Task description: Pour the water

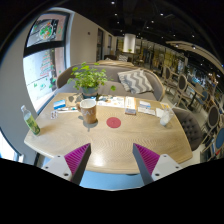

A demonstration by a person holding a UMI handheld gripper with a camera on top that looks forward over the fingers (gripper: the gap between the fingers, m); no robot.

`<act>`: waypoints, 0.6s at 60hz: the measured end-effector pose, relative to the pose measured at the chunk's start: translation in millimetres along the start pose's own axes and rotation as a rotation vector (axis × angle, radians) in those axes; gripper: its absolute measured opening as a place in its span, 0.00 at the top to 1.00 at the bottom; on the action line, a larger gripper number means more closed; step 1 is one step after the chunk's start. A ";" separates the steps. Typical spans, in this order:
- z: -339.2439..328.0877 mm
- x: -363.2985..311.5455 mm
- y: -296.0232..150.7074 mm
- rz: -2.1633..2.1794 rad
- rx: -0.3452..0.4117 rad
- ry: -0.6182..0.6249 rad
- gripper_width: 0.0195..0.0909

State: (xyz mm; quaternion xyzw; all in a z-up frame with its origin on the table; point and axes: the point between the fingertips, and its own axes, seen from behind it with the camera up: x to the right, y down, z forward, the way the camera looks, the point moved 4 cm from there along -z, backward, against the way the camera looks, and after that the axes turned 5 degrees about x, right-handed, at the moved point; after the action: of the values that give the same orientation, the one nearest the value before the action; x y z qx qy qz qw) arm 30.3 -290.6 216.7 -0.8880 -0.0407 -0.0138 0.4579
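Fingers [112,160] wide apart, holding nothing

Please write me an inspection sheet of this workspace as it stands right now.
Surface: light wooden table, bare just ahead of the fingers.
Job's things: paper cup upright beyond the fingers; white cup at the right; green bottle at the left edge.
Clutter: potted plant behind the paper cup; red coaster; papers.
Gripper: gripper open, holding nothing, its fingers apart over the near table edge.
Cables: nothing seen.
Surroundings: grey sofa with a cushion, wall poster, chairs.
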 end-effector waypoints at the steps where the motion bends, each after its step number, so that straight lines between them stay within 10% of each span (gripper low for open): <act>1: 0.9 0.6 -0.1 0.000 0.001 0.002 0.07; 36: 3.9 -250.3 35.8 -0.007 -0.026 -0.061 0.07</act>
State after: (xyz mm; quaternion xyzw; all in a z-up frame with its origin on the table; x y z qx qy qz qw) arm -216.1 -323.0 170.0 -0.8937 -0.0575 0.0109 0.4448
